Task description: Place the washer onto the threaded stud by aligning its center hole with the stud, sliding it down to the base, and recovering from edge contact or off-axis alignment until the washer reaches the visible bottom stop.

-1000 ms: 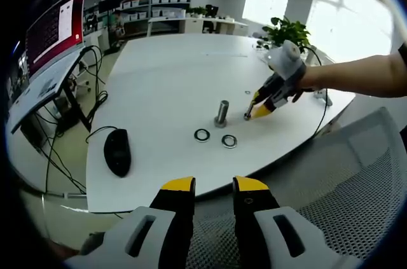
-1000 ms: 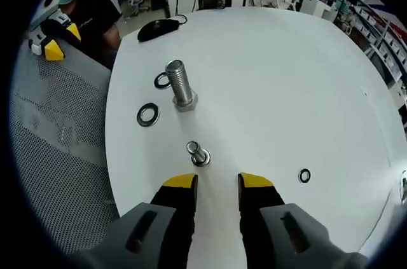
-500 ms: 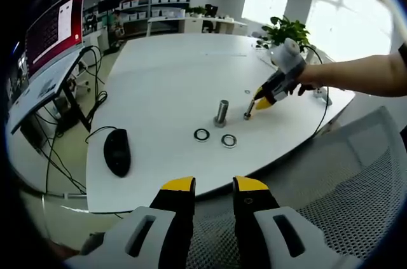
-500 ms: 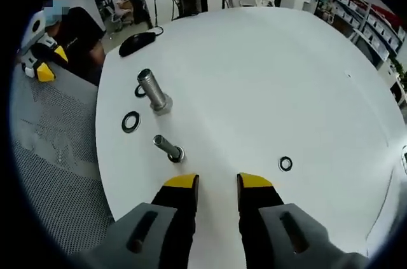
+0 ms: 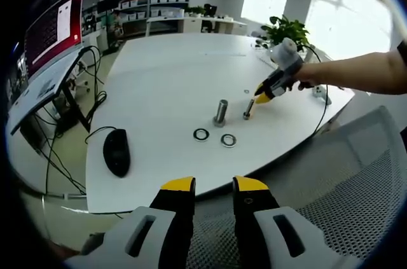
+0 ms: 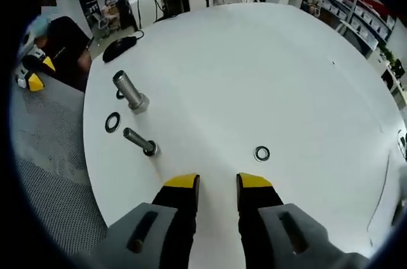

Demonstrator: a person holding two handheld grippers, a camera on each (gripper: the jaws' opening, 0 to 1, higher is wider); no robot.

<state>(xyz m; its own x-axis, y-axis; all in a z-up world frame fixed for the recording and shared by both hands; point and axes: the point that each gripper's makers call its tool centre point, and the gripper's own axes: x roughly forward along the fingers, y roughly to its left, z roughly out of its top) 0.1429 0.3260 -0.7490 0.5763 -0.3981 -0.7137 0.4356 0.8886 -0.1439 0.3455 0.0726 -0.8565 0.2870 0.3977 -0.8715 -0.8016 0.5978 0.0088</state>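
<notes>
Two threaded studs stand on the white table (image 5: 165, 84): a thick stud (image 5: 220, 112) (image 6: 129, 90) and a thinner stud (image 5: 248, 109) (image 6: 140, 140) beside it. Two washers lie near the thick stud, one washer (image 5: 201, 134) (image 6: 112, 122) and a second washer (image 5: 229, 140). A small washer (image 6: 262, 153) (image 5: 247, 91) lies apart, ahead of my right gripper (image 6: 217, 182), which is open and empty, and shows from afar as the right gripper (image 5: 266, 93) just past the thin stud. My left gripper (image 5: 213, 185) is open and empty over a mesh chair.
A black mouse (image 5: 117, 151) (image 6: 119, 47) lies near the table edge. A grey mesh chair (image 5: 331, 199) is against the table's near side. A monitor (image 5: 54, 34) and cables stand on a side desk. A potted plant (image 5: 286, 29) stands at the far corner. A person's arm (image 5: 356, 75) holds the right gripper.
The right gripper has drawn back and swung away from the thin stud, toward the small washer. The left gripper has stayed still.
</notes>
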